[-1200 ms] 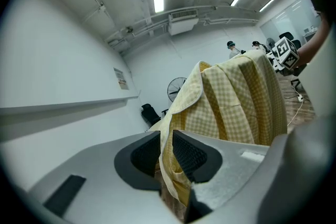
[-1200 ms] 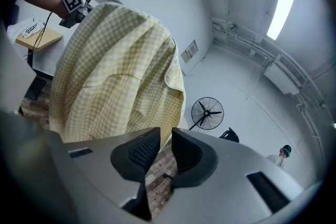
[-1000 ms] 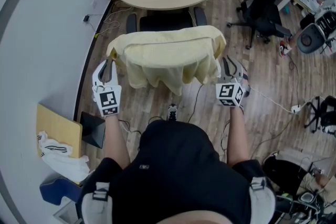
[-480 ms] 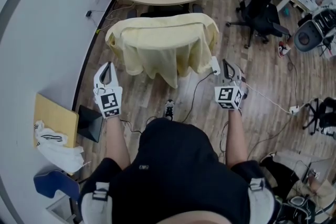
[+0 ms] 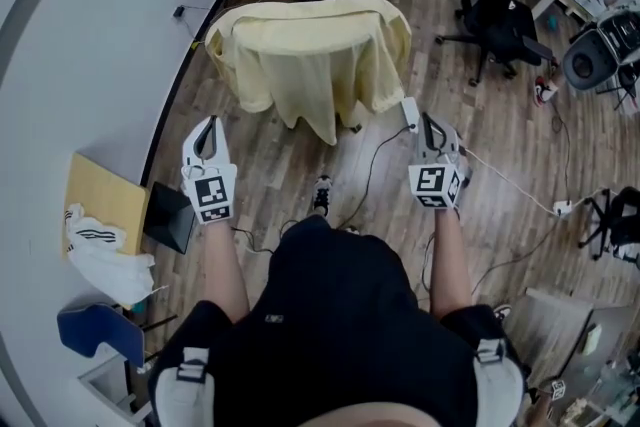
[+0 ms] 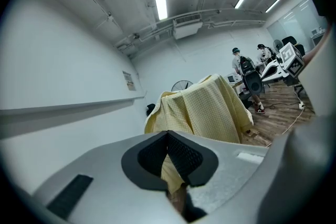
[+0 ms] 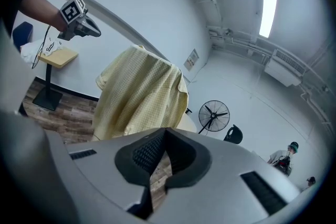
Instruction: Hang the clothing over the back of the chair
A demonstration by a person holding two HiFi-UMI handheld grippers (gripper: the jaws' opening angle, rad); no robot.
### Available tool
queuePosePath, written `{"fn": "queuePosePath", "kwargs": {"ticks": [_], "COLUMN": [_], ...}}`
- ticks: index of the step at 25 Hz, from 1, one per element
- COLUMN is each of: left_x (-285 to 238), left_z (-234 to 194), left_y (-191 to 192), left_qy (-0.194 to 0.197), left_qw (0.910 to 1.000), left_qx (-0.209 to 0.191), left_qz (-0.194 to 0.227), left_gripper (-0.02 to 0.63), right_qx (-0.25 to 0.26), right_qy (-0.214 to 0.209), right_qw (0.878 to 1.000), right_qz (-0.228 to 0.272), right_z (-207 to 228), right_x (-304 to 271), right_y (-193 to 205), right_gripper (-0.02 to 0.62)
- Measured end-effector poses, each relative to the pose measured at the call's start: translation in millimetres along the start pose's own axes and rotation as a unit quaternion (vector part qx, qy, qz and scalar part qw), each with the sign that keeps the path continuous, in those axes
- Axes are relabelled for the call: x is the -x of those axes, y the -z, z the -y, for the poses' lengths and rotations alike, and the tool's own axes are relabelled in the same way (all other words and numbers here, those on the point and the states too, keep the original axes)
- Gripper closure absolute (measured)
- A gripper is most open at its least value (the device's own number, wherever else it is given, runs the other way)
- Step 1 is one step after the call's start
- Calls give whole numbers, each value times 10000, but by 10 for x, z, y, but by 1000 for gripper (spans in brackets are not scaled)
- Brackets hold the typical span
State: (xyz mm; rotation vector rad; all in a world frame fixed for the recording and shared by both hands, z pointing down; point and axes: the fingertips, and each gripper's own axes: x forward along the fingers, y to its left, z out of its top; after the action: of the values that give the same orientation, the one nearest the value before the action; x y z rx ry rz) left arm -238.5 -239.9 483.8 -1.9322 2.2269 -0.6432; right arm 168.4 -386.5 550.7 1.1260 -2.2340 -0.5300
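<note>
Both left gripper (image 5: pixel 205 130) and right gripper (image 5: pixel 432 127) are pressed closed, empty. The pale yellow checked garment (image 5: pixel 310 55) drapes evenly over the chair back, probably needing no hold.

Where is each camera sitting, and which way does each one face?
Head view: on the person's head, looking steeply down at the draped yellow garment; shows the torso, forearms, left gripper and right gripper.
Left gripper view: rides the left gripper, looking along its shut jaws toward the garment.
Right gripper view: rides the right gripper, looking along its shut jaws toward the garment, with the left gripper beyond.
Shared: all three views see the garment.
</note>
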Motion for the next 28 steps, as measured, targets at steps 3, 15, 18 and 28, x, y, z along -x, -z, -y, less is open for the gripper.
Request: {"fn": "queuePosePath", "kwargs": {"ticks": [3,15,18,28], "left_x": [223,858,944,1100], "left_z": [70,271,332,325], "left_y": [25,212,215,160], "left_qy": [-40,-145,-123,-134], "left_qw": [10000,9998,9998,9998], "left_qx": [10,84,80,16], "left_qz": [-31,-144,-144,-124], "left_gripper": [606,606,606,606], "right_qx": [10,-16,-48,-30], "right_qy": [-30,-105,-87,-101], "right_qw": [10000,9998,9998,9996], "right_qz": [39,169,194,249], "right_z": [-49,-309,-328,-357], "right_x": [162,597,694,827], "right_y": [36,122,182,150], "right_gripper": [601,601,601,601]}}
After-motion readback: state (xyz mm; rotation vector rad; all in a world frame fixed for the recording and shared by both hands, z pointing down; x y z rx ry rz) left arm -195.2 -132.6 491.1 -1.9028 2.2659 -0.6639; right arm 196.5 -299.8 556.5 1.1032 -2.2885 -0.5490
